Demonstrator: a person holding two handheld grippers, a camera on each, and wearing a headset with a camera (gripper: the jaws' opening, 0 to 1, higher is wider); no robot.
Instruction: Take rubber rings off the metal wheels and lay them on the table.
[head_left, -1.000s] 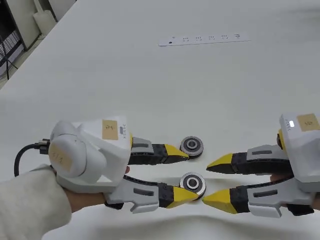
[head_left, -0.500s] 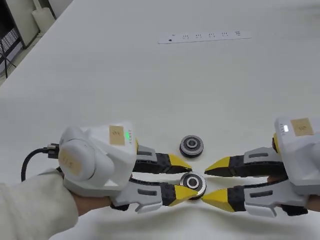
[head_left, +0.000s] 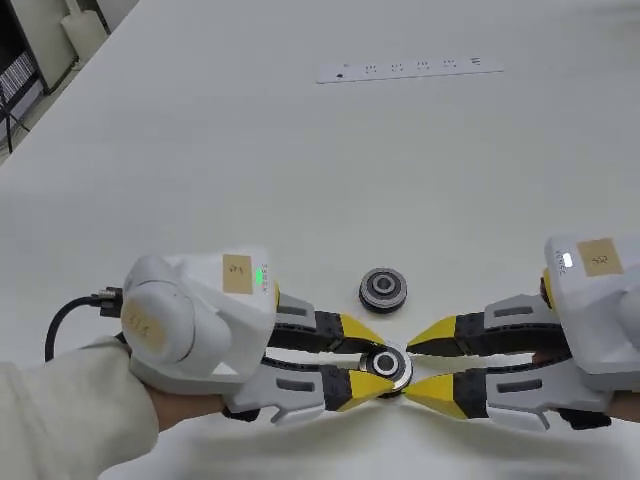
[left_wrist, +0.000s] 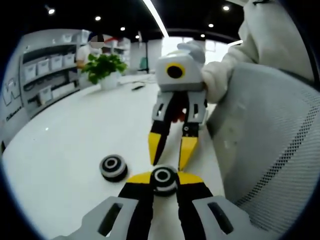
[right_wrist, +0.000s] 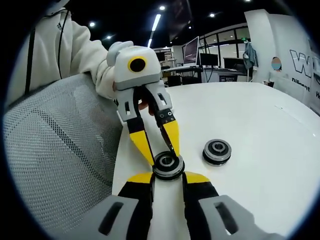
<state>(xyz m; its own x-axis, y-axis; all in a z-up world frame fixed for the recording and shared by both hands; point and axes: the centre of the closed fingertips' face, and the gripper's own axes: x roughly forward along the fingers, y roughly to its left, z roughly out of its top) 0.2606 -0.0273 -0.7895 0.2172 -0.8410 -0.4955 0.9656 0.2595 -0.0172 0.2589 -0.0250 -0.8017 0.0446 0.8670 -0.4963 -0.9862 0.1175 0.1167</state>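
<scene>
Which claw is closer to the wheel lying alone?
Left, slightly. The left claw is just near-left of the lone wheel; the right claw is near-right, a bit farther.

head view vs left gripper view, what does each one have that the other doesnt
Head view: a white power strip far across the table.
Left gripper view: a potted plant, wall shelves and a mesh chair back.
Shared: the near wheel with the left gripper and right gripper meeting tip to tip around it, and the far wheel lying apart.
</scene>
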